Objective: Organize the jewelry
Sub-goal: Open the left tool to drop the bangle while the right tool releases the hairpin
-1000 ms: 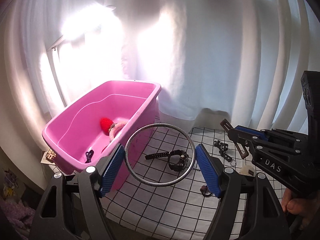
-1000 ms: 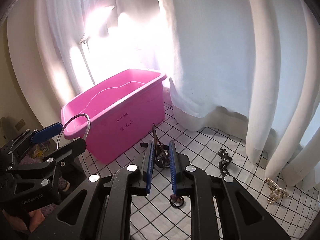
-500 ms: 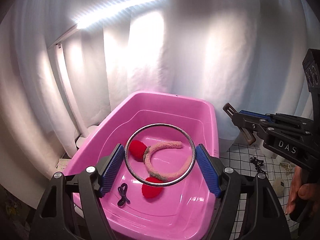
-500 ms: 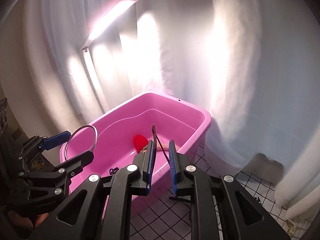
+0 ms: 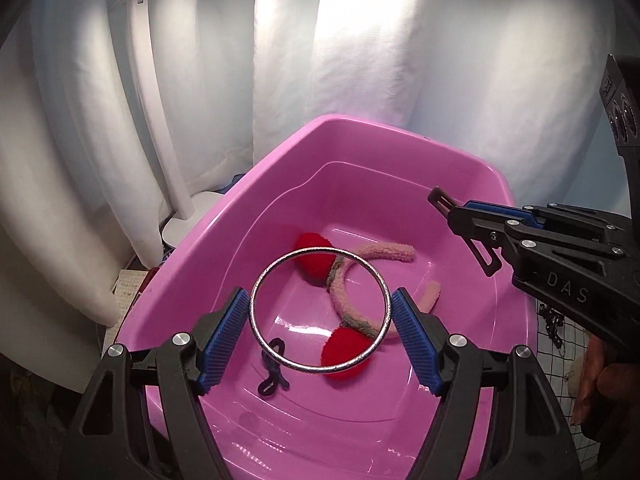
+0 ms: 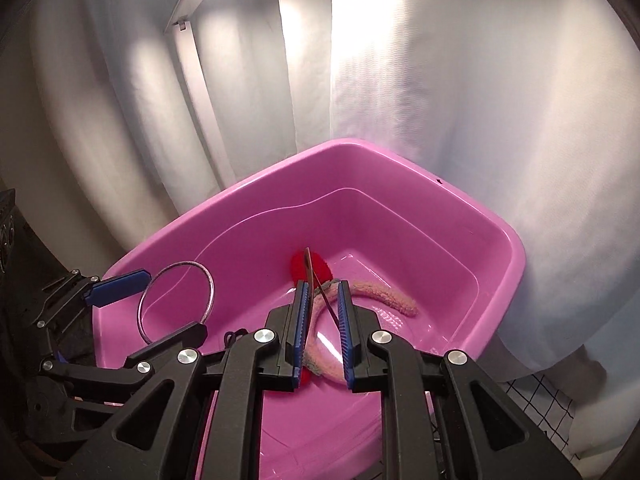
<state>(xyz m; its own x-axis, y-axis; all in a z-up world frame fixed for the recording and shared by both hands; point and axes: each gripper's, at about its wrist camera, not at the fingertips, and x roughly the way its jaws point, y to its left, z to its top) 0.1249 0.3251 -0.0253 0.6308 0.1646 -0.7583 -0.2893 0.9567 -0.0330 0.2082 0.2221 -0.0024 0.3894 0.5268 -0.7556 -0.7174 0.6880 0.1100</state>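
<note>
Left claw (image 5: pixel 320 320) gripping bangle (image 5: pixel 256 320) (above pink tub (image 5: pixel 400 132))

My left gripper (image 5: pixel 320 330) fills the lower centre of its own view, blue pads (image 5: pixel 223 334) spread wide and pressing on either side of what they hold; my right gripper (image 6: pixel 323 328) sits lower centre of its view, pads nearly together, pinching something thin; my right hand (image 5: pixel 604 384) shows at the lower right edge of the left view, wrapped round the handle.

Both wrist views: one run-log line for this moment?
left claw: shut on silver ring | right claw: shut on dark strap | both over pink tub | tub holds: fuzzy headband, black tie
</note>
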